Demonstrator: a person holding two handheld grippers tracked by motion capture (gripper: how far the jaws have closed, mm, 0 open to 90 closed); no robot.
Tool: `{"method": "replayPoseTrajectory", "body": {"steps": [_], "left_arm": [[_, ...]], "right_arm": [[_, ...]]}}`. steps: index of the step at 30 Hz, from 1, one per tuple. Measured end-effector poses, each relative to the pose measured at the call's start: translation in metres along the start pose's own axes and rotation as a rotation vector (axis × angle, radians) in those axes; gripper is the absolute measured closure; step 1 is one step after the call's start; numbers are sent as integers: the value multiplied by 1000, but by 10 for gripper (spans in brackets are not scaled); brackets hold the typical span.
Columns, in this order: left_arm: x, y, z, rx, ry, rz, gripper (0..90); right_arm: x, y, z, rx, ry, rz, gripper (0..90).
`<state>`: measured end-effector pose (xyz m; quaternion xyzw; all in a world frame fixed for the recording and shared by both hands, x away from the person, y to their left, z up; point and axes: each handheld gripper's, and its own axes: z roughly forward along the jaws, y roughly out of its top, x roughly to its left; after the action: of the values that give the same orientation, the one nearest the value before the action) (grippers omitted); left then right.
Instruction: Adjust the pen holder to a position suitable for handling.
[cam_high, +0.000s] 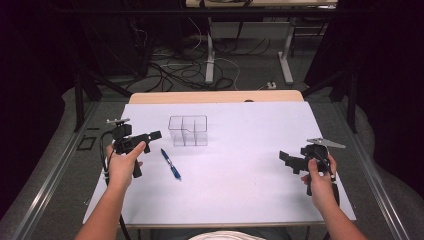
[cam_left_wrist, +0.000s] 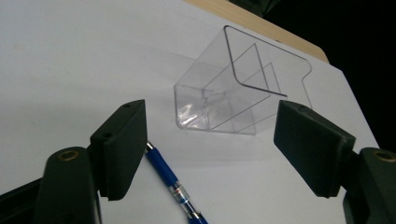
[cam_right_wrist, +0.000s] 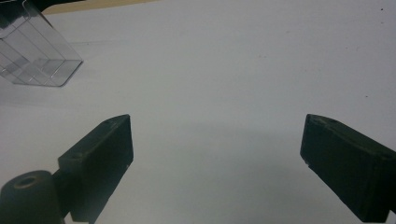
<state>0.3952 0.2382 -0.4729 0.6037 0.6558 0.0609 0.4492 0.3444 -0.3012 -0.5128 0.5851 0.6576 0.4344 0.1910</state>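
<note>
Just beside open left tongs (cam_high: 156, 135), blue pen (cam_high: 171, 164)

You see a brightly, evenly lit white table (cam_high: 240, 190) against dim, dark surroundings, with soft faint shadows and slightly blurred close-up edges.

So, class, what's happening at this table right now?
A person sits at a table covered in white, holding a hand-held gripper in each hand. The left hand-held gripper is open and empty, aimed at a blue pen lying flat and a clear plastic organizer with several compartments standing just beyond it. The right hand-held gripper is also open and empty, held over bare table off to the side. Nothing is grasped yet; the pen looks like the likely first pick.
</note>
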Motion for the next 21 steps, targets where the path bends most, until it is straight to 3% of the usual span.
{"method": "replayPoseTrajectory", "body": {"steps": [2, 6, 7, 11, 12, 21], "left_arm": [[0, -1, 0, 9, 14, -6, 293], [0, -3, 0, 20, 32, -58, 325], [1, -3, 0, 32, 35, -49, 329], [2, -8, 5, 51, 53, -72, 360], [2, -9, 7, 47, 55, -96, 370], [7, -20, 21, 113, 88, -132, 415]], "right_arm": [[0, 0, 0, 2, 0, 1, 91], [0, 0, 0, 2, 1, 0, 91], [0, 0, 0, 8, 4, 0, 91], [-1, 0, 1, 1, 1, -11, 91], [0, 0, 1, 4, 1, 1, 91], [0, -1, 3, 9, 3, 5, 91]]}}
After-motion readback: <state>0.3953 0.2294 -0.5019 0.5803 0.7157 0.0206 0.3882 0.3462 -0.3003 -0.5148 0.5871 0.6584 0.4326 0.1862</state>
